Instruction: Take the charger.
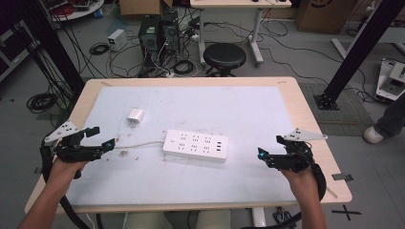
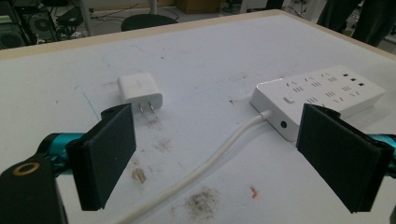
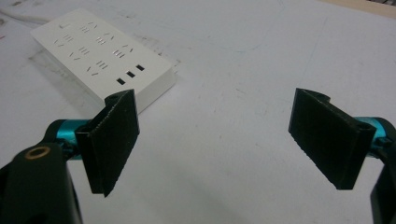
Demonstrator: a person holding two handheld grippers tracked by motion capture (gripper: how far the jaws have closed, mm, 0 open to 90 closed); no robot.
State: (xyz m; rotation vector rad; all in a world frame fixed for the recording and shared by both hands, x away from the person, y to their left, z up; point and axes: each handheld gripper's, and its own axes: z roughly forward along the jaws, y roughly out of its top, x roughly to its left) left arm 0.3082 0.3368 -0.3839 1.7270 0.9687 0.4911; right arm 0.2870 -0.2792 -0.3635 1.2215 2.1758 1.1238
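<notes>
One table with a white top carries everything. One power strip lies near its middle, long axis running left to right, its cord trailing toward the left side. One small white plug adapter rests apart from the strip, up and to the left, prongs pointing toward the person. Two grippers wait at the table's sides. The left gripper is nearer the adapter, which lies ahead of its jaws, slightly left; those jaws are spread wide and hold nothing. The right gripper faces the strip's end with the small slots, jaws likewise released.
</notes>
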